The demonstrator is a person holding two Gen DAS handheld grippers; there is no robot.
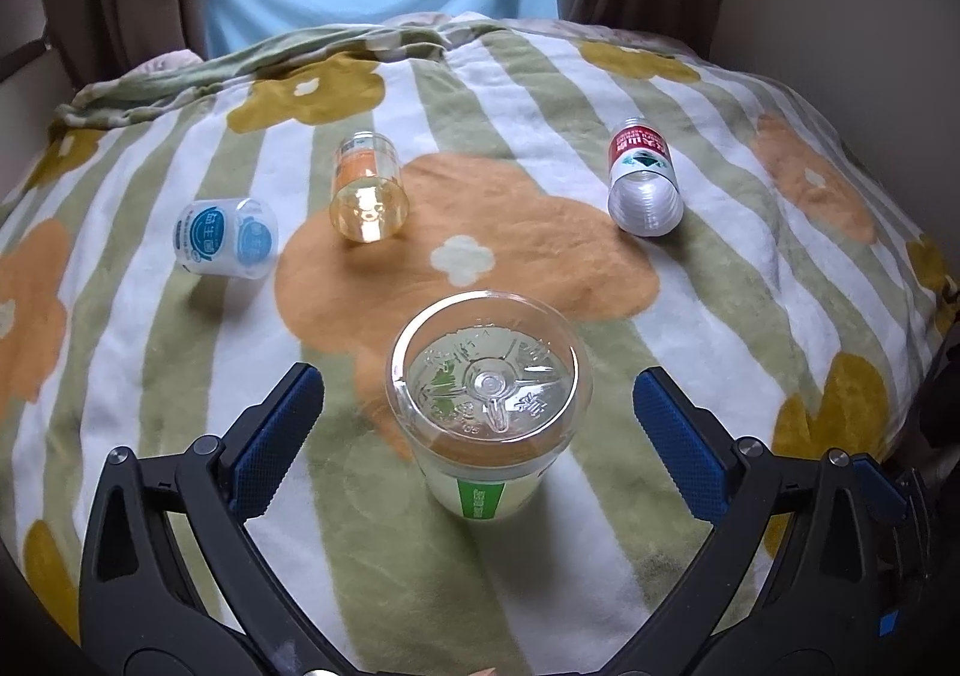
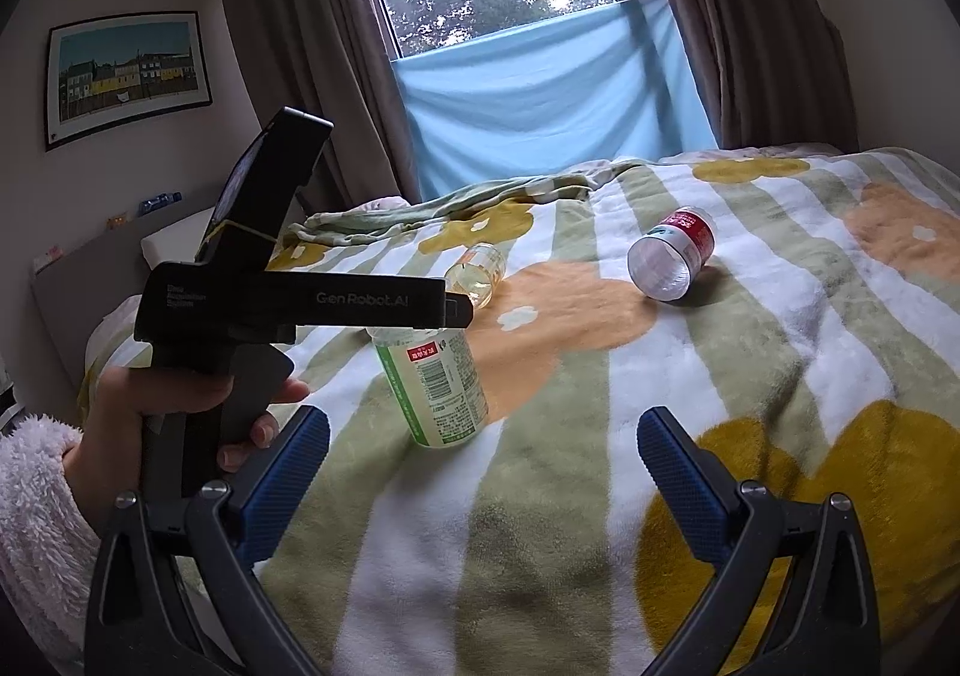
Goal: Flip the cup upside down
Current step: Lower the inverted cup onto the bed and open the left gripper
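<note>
A clear plastic cup point(image 1: 489, 400) stands upside down on the fleecy striped blanket point(image 1: 540, 75) between the left gripper's point(image 1: 478, 412) wide-open ribbed blue pads point(image 1: 282, 424), untouched; the right gripper point(image 2: 483, 457) gapes empty.

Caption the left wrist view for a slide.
Open left gripper flanks the green-label cup, standing base-up on the blanket.

claw point(image 1: 478, 424): black arms, blue textured pads, silver screws | hand point(image 2: 180, 418): bare skin, white fleecy sleeve
</note>
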